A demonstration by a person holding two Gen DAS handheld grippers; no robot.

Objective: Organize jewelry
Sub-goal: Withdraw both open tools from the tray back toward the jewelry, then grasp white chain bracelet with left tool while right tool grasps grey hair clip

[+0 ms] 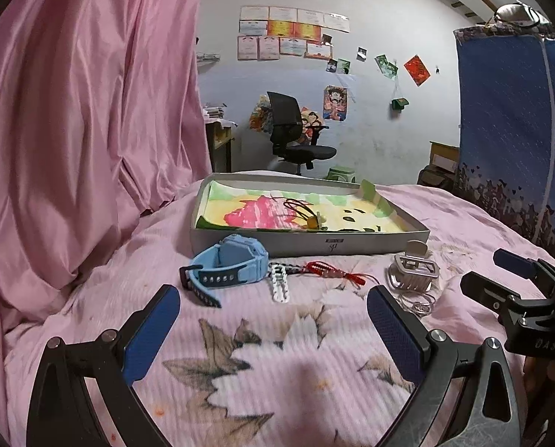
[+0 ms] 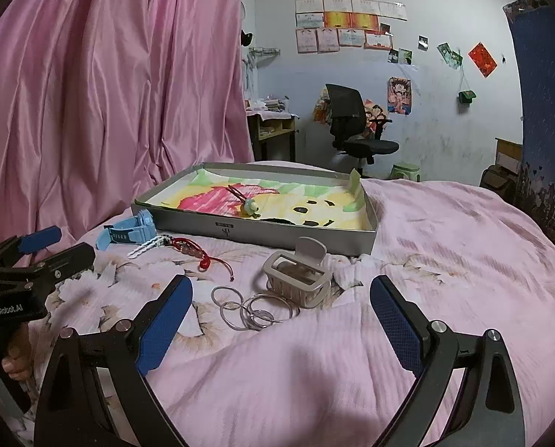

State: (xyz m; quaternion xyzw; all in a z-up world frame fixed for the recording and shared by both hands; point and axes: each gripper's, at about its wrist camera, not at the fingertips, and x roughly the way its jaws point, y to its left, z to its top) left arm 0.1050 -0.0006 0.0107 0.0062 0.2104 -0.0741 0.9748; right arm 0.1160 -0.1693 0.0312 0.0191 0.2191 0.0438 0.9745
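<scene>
Both grippers hover over the bed (image 2: 445,231) with their fingers spread wide and nothing between them, and the choice of arm turns on which piece lies ahead of which. The right gripper (image 2: 281,320) points almost straight at the cluster of metal rings (image 2: 253,309), which lies flat on the bedspread just beyond its fingertips, touching the grey hair claw (image 2: 296,277) behind it. The left gripper (image 1: 273,324) faces the blue watch (image 1: 227,266), the white bracelet (image 1: 280,285) and the red cord bracelet (image 1: 331,271); the white bracelet's long axis runs roughly away from that gripper, toward the box. The box (image 2: 277,232) sits farther back on the bed, open, with one small charm on a dark cord (image 2: 249,205) already inside. So the rings and claw look like the right arm's job, the watch and bracelets the left's, each carried forward into the box.
</scene>
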